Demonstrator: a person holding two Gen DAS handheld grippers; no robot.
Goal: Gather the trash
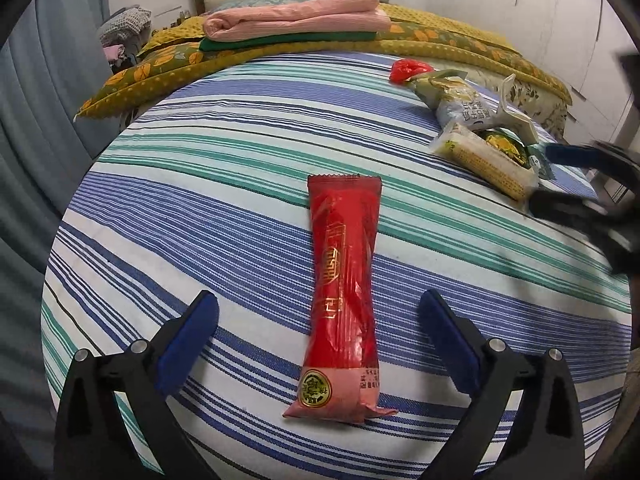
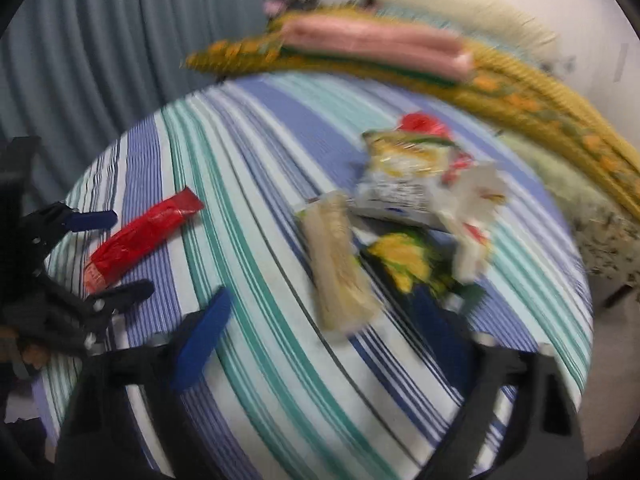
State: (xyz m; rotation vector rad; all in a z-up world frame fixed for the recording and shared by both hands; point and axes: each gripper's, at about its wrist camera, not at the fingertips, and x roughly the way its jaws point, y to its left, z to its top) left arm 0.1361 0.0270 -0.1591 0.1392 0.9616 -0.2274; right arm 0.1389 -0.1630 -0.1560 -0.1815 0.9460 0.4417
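A long red snack wrapper lies flat on the striped bedsheet, lengthwise between the fingers of my open left gripper. It also shows in the right wrist view. A pile of wrappers lies to the right: a pale yellow cracker pack, a grey-white bag, a green-yellow wrapper and a red plastic scrap. My right gripper is open just short of the cracker pack, in a blurred view. It shows at the right edge of the left wrist view.
The striped sheet covers a bed. Folded pink and green blankets lie on a yellow patterned quilt at the head. A blue-grey curtain hangs at left, white cabinets stand at right.
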